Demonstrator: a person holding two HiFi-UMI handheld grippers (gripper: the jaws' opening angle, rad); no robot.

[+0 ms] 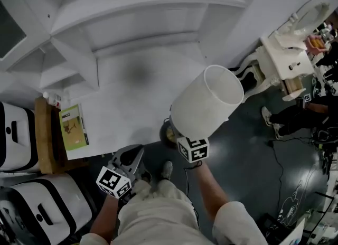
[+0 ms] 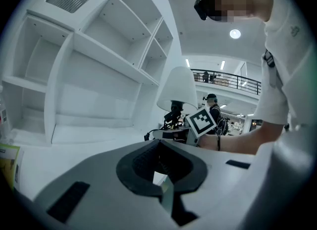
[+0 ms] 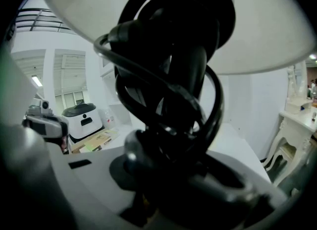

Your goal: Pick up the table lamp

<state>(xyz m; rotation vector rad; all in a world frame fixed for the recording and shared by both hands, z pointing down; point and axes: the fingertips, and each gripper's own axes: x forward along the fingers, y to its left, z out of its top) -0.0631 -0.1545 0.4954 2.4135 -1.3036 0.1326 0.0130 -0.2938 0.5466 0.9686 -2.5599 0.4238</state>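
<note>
The table lamp (image 1: 208, 104) is held off the table, tilted, with the open top of its white shade turned up and to the right in the head view. It hangs over the front right corner of the white table (image 1: 127, 101) and over the dark floor (image 1: 248, 165). Its dark round base (image 1: 169, 133) is seen below the shade, at the table's edge. A black cord (image 3: 163, 75) is wound in loops around the stem just under the shade, as shown in the right gripper view.

The stem is clamped between the jaws of the right gripper (image 1: 187, 142), low down, with the shade directly above the jaws. The jaws are drawn narrow on the stem, and the wound cord fills the space in front of them.

The left gripper (image 1: 136, 154) is kept to the left of the lamp and apart from it, above the table's front edge. Its jaws are brought together and nothing is held between them. In its own view the lamp is seen beyond the jaws, with the right gripper's marker cube (image 2: 203, 120) just beside the stem.

Behind the table a white shelf unit (image 1: 132, 17) is set against the wall. A green booklet (image 1: 73, 128) lies on the table's left edge, beside a wooden board (image 1: 45, 138). A white dressing table (image 1: 288, 59) stands at the far right.
</note>
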